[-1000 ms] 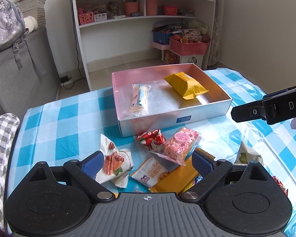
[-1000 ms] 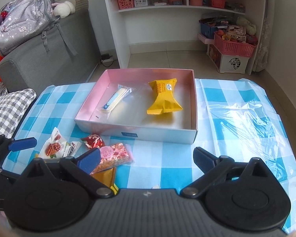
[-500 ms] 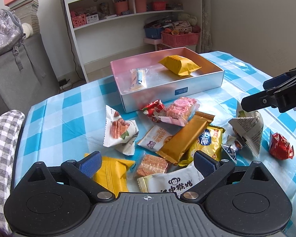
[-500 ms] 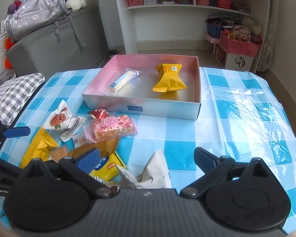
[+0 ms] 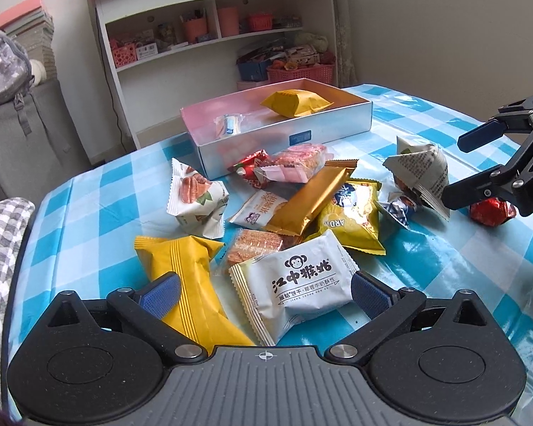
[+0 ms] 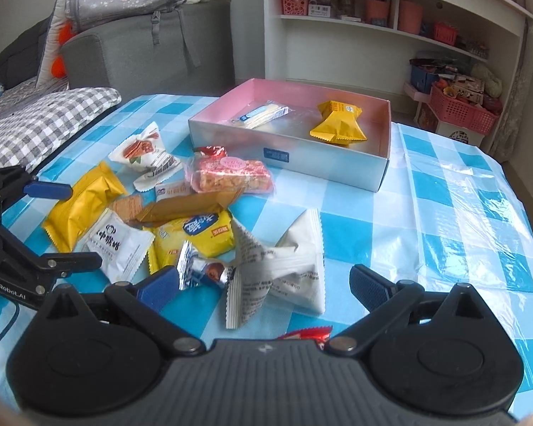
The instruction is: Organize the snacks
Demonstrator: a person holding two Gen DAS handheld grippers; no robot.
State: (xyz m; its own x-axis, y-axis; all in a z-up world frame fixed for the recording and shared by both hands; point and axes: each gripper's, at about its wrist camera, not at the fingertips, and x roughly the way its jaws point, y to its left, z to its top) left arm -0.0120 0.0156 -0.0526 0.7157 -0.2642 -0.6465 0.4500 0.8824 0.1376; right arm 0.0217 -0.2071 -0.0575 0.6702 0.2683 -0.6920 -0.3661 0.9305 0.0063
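A shallow open box (image 6: 341,174) with a pink interior sits on the blue checked tablecloth, holding a yellow packet (image 6: 339,127) and a slim clear-wrapped stick (image 6: 263,114). Just in front lies a loose pile of wrapped snacks (image 5: 302,209), some overlapping.

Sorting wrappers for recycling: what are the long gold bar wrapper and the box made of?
Gold bar wrapper: looks like metallised plastic film, glossy, with sharp reflections and crimped ends. Box: probably coated cardboard, with thin straight walls, a silvery satin outside and pink inside; I can't confirm it.
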